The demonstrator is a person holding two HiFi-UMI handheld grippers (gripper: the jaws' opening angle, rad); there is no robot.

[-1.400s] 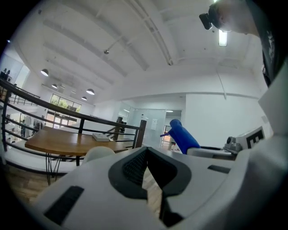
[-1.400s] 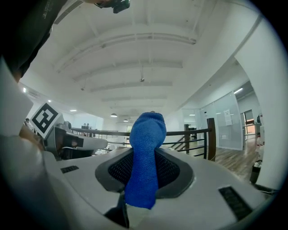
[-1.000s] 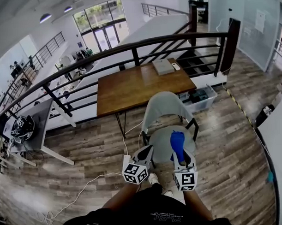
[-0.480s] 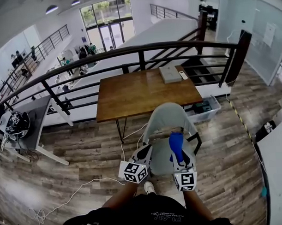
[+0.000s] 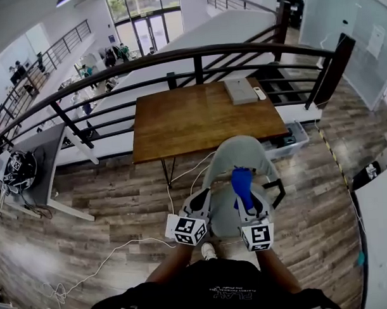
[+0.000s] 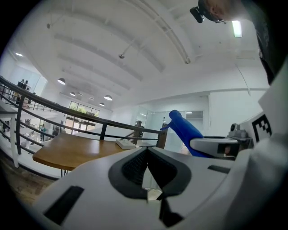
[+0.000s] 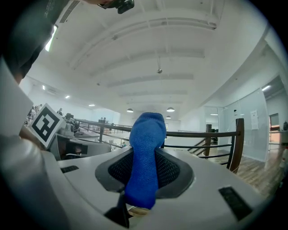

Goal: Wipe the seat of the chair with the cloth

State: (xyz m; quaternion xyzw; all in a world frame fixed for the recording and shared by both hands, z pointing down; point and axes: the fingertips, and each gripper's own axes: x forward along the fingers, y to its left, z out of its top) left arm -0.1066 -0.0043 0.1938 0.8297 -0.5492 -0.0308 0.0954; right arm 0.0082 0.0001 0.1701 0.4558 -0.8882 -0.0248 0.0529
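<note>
Chair (image 5: 239,153): grey, with a rounded back and dark armrests. It stands on the wood-plank floor (image 5: 119,197) right in front of the person, its back turned away from them.
Cloth (image 5: 241,183): blue, bunched into a thick roll. It is held above the chair's seat, on the seat's right half, and its free end points toward the chair's back. Whether it touches the seat cannot be told.
Right hand-held gripper (image 5: 248,204): over the right side of the chair's seat and clenched on the cloth. In the right gripper view the blue roll (image 7: 145,157) fills the gap between the dark pads and rises past the jaw tips.
Left hand-held gripper (image 5: 200,202): over the left edge of the chair's seat, beside the right one. In the left gripper view (image 6: 147,173) its jaws are closed together with nothing between them. The cloth (image 6: 184,130) shows to its right.
Bench (image 5: 198,119): a brown wooden top just beyond the chair's back. It carries a flat grey box (image 5: 241,91) and a small white remote-like item (image 5: 260,93) at the corner farthest from the chair.
Railing (image 5: 177,56): dark metal, curving behind the bench on the far side from the chair.
Bin (image 5: 289,141): clear plastic, on the floor to the right of the chair's back.
Cable (image 5: 108,264): white, trailing over the floor to the left of the chair.
</note>
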